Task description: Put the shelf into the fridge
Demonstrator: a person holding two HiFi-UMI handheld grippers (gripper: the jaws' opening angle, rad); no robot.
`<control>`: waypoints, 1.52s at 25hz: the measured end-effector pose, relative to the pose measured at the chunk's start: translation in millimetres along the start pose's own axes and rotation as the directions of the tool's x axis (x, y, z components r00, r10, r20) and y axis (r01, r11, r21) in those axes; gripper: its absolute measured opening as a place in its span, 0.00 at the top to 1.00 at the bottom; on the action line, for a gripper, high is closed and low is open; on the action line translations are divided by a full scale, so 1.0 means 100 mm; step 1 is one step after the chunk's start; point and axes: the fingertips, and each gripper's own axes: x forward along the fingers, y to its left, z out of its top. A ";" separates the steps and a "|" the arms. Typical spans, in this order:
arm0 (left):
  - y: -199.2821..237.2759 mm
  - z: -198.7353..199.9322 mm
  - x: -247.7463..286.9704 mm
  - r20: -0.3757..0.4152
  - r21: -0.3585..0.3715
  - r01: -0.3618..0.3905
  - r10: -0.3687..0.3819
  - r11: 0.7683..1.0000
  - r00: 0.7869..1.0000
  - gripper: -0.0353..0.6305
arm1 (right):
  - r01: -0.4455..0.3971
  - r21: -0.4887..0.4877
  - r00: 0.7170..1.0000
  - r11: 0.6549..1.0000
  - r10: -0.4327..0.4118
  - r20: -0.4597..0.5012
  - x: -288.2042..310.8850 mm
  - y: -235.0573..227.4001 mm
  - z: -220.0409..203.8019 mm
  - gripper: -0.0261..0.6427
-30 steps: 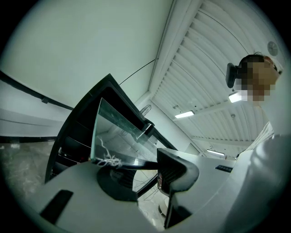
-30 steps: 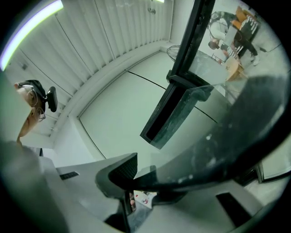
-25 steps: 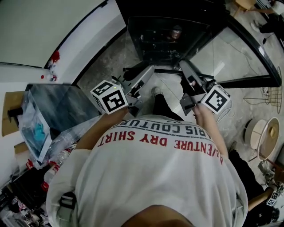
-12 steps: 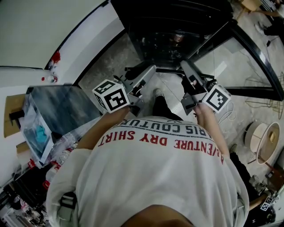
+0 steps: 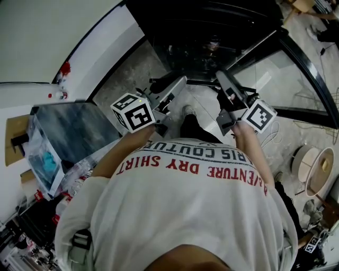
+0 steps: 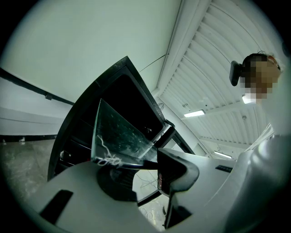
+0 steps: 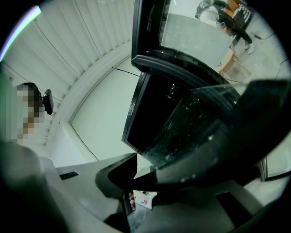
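The carrying step is in hand. The left hand-held gripper (image 5: 165,91) and the right hand-held gripper (image 5: 224,83) each clamp a side of the glass shelf (image 6: 119,134). The shelf hangs in the air just before the open fridge (image 5: 222,13). Next, I think, it must be levelled and pushed in evenly, far edge first.

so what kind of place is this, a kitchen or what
Probably a workshop or test space, not a home kitchen: a black fridge stands on bare stone floor, strip lights run along a ribbed ceiling, and plastic bottles clutter the left.
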 end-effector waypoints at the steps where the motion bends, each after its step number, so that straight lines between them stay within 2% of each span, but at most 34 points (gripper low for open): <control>1: 0.05 0.01 0.05 0.000 -0.004 -0.004 0.004 1.000 1.000 0.71 | 0.003 0.003 1.000 1.000 -0.003 -0.003 0.04 -0.06 0.02 0.81; 5: 0.21 0.03 0.19 -0.001 -0.019 -0.018 0.018 1.000 1.000 0.71 | 0.009 0.010 1.000 1.000 -0.009 -0.016 0.15 -0.24 0.08 0.81; 38: 0.58 0.21 0.48 0.002 -0.046 -0.047 0.047 0.998 0.999 0.71 | 0.034 0.036 0.999 0.999 -0.033 -0.044 0.49 -0.60 0.24 0.81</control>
